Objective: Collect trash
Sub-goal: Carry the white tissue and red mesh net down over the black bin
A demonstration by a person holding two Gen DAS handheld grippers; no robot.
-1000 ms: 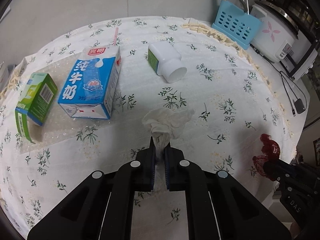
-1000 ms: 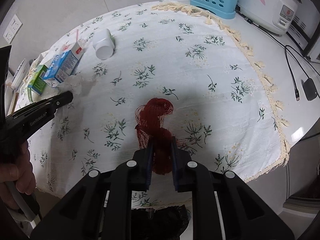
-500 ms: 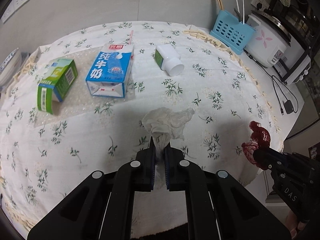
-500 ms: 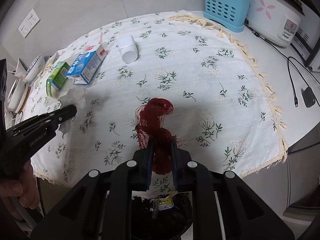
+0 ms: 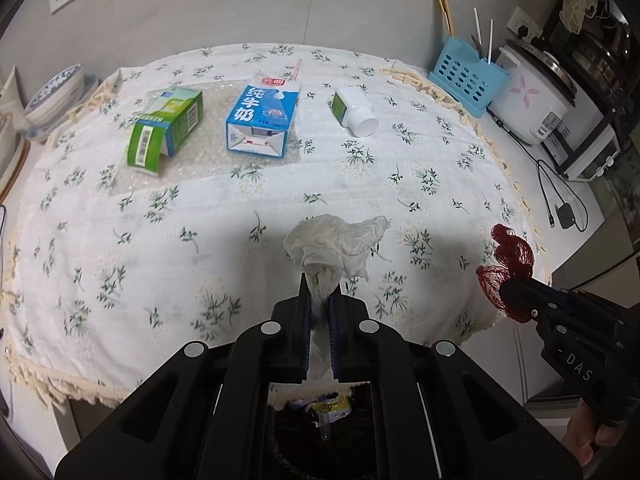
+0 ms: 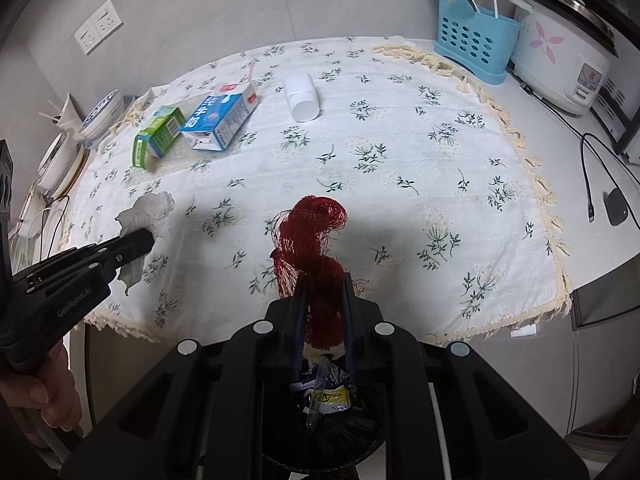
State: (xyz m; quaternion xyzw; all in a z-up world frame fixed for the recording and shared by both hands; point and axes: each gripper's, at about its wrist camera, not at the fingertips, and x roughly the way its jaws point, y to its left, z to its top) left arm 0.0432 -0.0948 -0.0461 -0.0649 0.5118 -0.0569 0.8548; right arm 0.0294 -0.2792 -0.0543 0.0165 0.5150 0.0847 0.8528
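Trash is on the move: the left tool is clamped tight on a crumpled white tissue, and the right tool is clamped just as tight on a wad of red netting. A second ago both hung low over the middle of the desk; now they've lifted and pulled back past its near edge. Right below each tool sits the black bin, wrappers already inside. That puts both pieces about ready to drop, I'd say. Far ahead of the tools, a blue milk carton, a green box and a white bottle wait their turn.
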